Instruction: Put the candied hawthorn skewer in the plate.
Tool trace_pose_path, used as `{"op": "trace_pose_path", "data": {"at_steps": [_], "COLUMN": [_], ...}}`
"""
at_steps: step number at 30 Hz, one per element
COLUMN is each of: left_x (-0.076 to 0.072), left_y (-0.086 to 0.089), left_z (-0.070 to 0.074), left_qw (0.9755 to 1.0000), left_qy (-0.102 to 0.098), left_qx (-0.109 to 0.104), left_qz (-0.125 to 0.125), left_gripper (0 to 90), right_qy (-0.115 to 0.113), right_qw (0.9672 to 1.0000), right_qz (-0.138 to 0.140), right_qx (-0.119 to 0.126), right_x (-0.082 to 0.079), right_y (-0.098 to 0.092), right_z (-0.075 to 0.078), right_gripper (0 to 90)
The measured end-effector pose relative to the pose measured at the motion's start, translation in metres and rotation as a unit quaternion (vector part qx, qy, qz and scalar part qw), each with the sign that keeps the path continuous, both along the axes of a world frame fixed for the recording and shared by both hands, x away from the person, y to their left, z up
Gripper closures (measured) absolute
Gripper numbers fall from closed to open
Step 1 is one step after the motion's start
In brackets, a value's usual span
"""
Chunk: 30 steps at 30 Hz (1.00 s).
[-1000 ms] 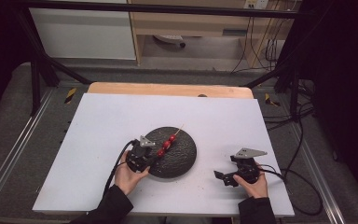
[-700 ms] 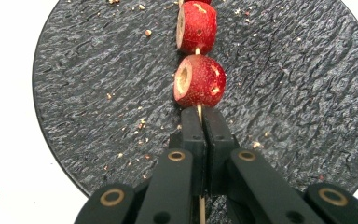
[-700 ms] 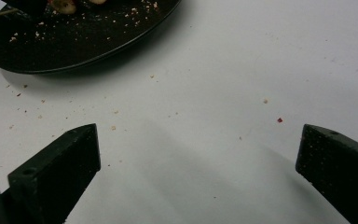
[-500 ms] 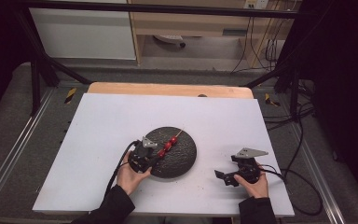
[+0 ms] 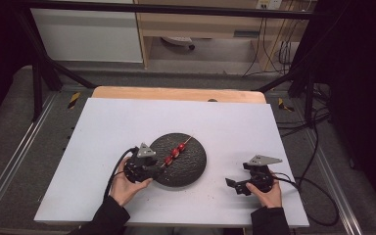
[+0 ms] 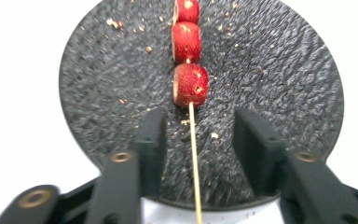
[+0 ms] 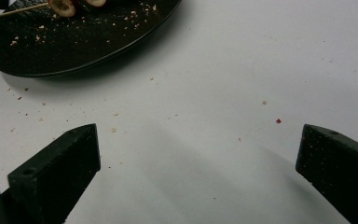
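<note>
A round black plate (image 5: 186,166) with a rough, pebbled surface lies on the smooth white table (image 5: 127,122), slightly near of the middle. Pale crumbs are scattered over the plate and on the table around it. On the plate lies one skewer (image 6: 193,154): a thin, straight, pale wooden stick threaded through three short, red, barrel-shaped pieces (image 6: 190,85) with a grainy skin flecked with crumbs.

In the high view the skewer (image 5: 175,152) runs slantwise, its bare handle end pointing near and left toward the left gripper (image 5: 152,169), its tip pointing far and right, just past the plate's far rim. The three pieces sit in a row along the middle of the stick.

The left gripper's black jaws have just been opening; they now stand partly apart on either side of the bare stick, with a clear gap on both sides, so nothing is gripped. The right gripper (image 5: 234,184) rests on the table near and right of the plate, jaws spread wide over bare table with nothing between them.
</note>
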State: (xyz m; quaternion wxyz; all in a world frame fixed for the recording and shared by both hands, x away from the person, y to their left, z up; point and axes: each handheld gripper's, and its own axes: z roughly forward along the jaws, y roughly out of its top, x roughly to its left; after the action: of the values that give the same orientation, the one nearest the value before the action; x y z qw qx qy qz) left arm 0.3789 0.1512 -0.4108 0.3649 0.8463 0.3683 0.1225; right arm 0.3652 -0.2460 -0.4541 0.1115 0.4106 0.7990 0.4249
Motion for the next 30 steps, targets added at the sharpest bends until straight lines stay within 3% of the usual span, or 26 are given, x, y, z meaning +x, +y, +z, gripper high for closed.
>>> {"op": "trace_pose_path", "data": {"at_steps": [5,12,16,25,30], "left_x": [0.000,-0.002,-0.007,-0.022,-0.027], "left_y": [0.020,0.053,0.070,0.101,0.112], "left_z": [0.006,0.000,-0.007,-0.029,-0.037], "left_qw": [0.9999,0.9999,0.9999,0.9990,0.9988], "left_qy": [-0.006,0.001,-0.002,-0.021,-0.025], "left_qx": [-0.006,-0.012,-0.008,-0.020,-0.016], "left_qz": [-0.007,0.009,0.015,0.036,0.038], "left_gripper": [31.8,12.9,7.8,6.9,7.2], "right_qy": [-0.001,0.000,-0.001,0.001,0.008], "right_qw": [1.0000,1.0000,1.0000,1.0000,1.0000], "right_qz": [0.000,0.000,0.000,0.002,0.000], "right_qx": [0.002,0.003,0.001,-0.002,-0.002], "right_x": [0.000,0.000,0.000,0.000,-0.001], "right_y": [0.000,-0.001,-0.001,-0.001,-0.001], "right_z": [0.000,0.001,0.001,0.000,-0.001], "right_gripper": [0.8,0.8,0.8,0.7,0.7]}}
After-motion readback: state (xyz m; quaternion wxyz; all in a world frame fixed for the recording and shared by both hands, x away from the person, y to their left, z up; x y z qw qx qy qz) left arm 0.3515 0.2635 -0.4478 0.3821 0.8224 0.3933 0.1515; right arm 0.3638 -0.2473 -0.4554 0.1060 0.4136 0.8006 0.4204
